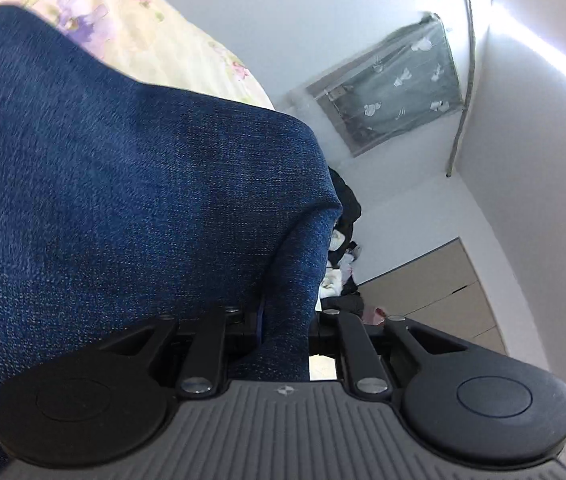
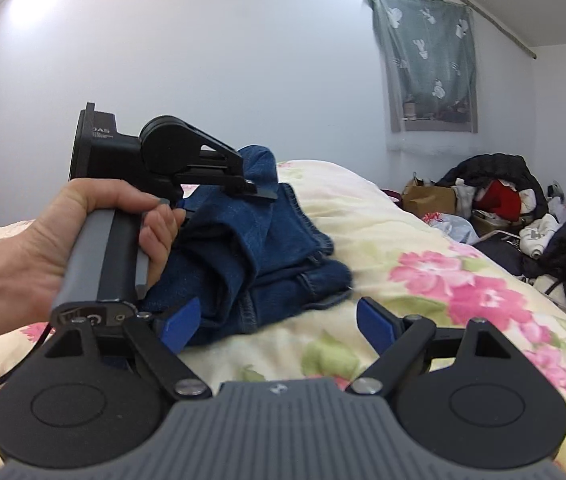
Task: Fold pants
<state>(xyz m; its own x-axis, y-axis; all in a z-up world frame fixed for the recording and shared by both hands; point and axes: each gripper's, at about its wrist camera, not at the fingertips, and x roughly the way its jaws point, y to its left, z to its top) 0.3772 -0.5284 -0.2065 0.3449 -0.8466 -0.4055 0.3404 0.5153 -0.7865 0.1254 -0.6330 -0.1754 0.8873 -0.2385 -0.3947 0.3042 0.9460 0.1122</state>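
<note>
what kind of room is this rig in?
Most likely a bedroom at home: the jeans lie on a bed with a floral cover, a cactus-print curtain hangs over the window, and clothes are piled beside the bed.

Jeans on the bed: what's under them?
The floral bedspread lies under the blue jeans and shows all around them. The left tool lifts one part. Whatever lies beneath the bunched denim is covered.
</note>
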